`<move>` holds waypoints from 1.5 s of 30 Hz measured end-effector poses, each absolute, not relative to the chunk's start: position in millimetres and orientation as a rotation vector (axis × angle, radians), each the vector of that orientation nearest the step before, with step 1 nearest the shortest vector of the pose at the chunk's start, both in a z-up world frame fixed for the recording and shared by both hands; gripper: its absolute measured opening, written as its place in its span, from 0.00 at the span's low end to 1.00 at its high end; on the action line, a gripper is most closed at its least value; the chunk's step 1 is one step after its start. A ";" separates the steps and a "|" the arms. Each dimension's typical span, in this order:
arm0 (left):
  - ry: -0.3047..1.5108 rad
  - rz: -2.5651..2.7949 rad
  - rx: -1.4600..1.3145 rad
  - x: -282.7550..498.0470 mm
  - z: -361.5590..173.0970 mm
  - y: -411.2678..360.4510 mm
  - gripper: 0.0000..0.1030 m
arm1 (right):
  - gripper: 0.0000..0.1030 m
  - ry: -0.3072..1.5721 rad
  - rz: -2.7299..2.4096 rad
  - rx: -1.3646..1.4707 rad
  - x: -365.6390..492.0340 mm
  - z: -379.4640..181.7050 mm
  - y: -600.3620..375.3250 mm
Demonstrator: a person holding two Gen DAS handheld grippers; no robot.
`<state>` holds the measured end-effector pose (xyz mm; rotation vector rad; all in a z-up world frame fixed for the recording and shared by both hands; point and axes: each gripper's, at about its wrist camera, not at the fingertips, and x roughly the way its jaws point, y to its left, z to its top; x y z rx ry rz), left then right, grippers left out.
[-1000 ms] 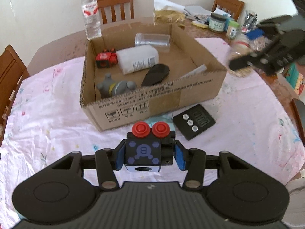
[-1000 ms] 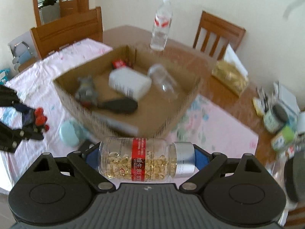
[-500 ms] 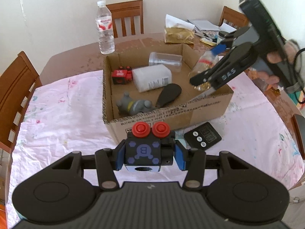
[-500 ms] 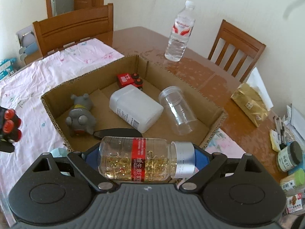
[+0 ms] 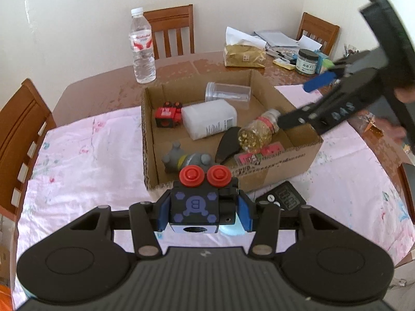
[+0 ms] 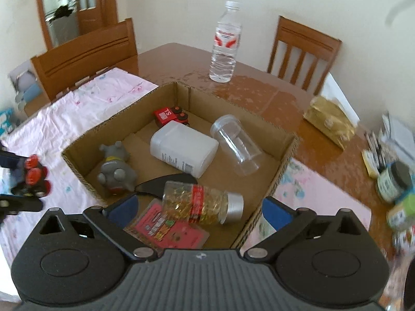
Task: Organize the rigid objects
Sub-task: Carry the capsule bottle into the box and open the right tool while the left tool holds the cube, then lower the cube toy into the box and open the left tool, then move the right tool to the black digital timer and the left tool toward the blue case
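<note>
A cardboard box [image 5: 282, 165] [image 6: 88, 184] stands on the pink tablecloth. In it lie a red toy car [image 6: 170, 115], a white bottle [image 6: 184, 150], a clear jar [image 6: 237, 146], a grey toy [image 6: 115, 169], a black object [image 6: 155, 185], a pink card [image 6: 166, 229] and a capsule bottle [image 6: 203, 204] [image 5: 256, 133]. My right gripper [image 6: 199, 211] is open just above the capsule bottle, over the box's near corner. My left gripper [image 5: 203, 213] is shut on a black toy car with red wheels [image 5: 202, 199] in front of the box.
A black timer [image 5: 281, 198] lies on the cloth [image 5: 85, 160] by the box's front. A water bottle [image 5: 142, 46] stands behind the box. A gold packet [image 5: 243, 55], jars and papers crowd the table's right side. Wooden chairs [image 5: 19, 127] surround the table.
My right gripper moved over the box, opened and let go of the capsule bottle, which now lies in the box. My left gripper kept hold of the toy car and rose slightly.
</note>
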<state>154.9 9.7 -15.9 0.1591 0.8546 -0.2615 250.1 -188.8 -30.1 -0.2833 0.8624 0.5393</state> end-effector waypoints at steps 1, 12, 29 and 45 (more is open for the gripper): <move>0.850 -0.263 0.162 157.1 -14.7 9.1 0.49 | 1.00 0.862 0.532 -0.266 245.9 -27.9 -190.8; 0.822 -0.281 0.178 205.3 -9.0 5.3 0.49 | 1.00 0.875 0.429 -0.157 212.6 -26.7 -203.6; 0.844 -0.230 0.210 284.9 -33.9 13.7 0.49 | 1.00 0.951 0.305 -0.058 202.2 -41.6 -233.4; 0.716 -0.150 0.202 256.8 -13.1 15.9 0.98 | 1.00 0.980 0.310 -0.071 201.4 -58.1 -217.5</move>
